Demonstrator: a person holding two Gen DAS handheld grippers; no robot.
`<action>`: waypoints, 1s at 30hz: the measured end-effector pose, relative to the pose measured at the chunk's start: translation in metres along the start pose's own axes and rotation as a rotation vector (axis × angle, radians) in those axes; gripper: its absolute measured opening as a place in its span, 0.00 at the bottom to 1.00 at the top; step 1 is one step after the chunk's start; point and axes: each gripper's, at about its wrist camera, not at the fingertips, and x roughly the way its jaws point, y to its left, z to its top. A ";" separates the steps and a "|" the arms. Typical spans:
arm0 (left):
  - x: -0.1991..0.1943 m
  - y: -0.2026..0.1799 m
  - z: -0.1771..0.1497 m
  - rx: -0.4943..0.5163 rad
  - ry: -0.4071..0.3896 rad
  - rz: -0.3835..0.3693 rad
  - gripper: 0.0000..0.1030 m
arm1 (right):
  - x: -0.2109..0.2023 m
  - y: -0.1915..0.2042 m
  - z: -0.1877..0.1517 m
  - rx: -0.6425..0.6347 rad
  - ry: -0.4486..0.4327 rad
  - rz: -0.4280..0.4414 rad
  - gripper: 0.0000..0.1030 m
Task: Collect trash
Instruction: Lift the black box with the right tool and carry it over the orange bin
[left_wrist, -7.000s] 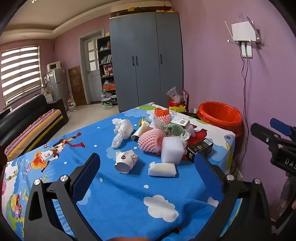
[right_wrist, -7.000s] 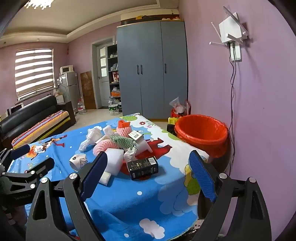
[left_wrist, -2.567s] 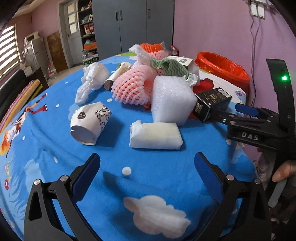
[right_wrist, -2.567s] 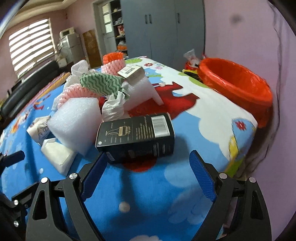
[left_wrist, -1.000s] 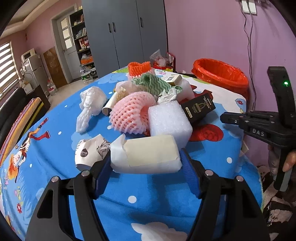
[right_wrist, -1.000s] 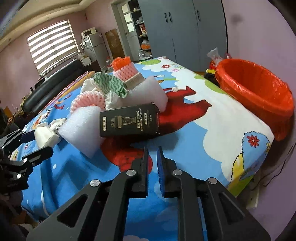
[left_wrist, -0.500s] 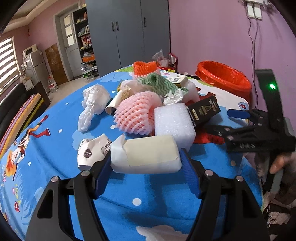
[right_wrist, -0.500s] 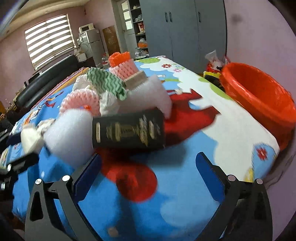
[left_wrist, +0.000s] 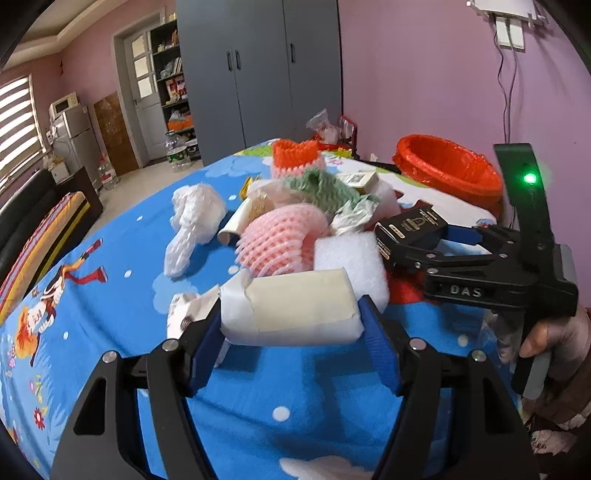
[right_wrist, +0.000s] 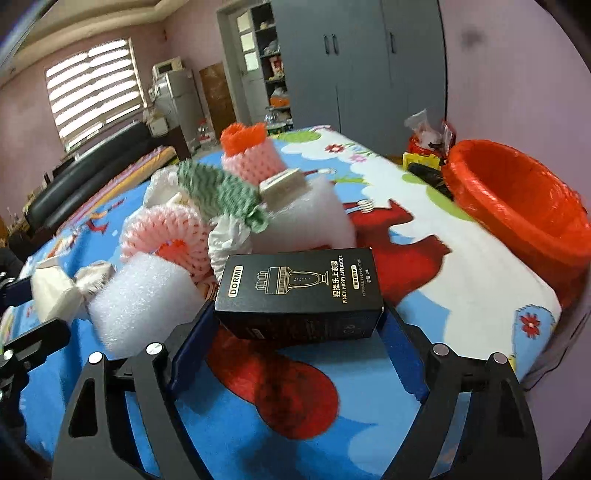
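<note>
My left gripper (left_wrist: 291, 332) is shut on a white paper-wrapped packet (left_wrist: 291, 312) and holds it above the blue cartoon tablecloth (left_wrist: 110, 295). My right gripper (right_wrist: 295, 332) is shut on a black DORMI box (right_wrist: 299, 291); the box also shows in the left wrist view (left_wrist: 410, 227). A pile of trash lies behind: a white foam block (right_wrist: 144, 295), pink foam nets (right_wrist: 166, 225), a green net (right_wrist: 218, 188) and a crumpled paper cup (left_wrist: 188, 306). A red-lined trash bin (right_wrist: 517, 199) stands past the table's right edge.
A white plastic bag (left_wrist: 192, 218) lies left of the pile. A grey wardrobe (left_wrist: 258, 74) stands at the back, and a black sofa (right_wrist: 92, 162) to the left. The purple wall (left_wrist: 424, 74) is close on the right.
My right gripper has opened from shut and closed on the black box, lifting it. My left gripper still holds the white packet and has hardly moved.
</note>
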 end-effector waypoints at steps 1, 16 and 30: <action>0.000 -0.003 0.004 0.004 -0.006 -0.009 0.66 | -0.003 -0.003 0.001 0.006 -0.007 0.000 0.79; 0.044 -0.075 0.096 0.101 -0.060 -0.156 0.66 | -0.062 -0.099 0.020 0.086 -0.159 -0.145 0.79; 0.150 -0.194 0.216 0.214 -0.089 -0.240 0.66 | -0.054 -0.222 0.055 0.134 -0.228 -0.310 0.79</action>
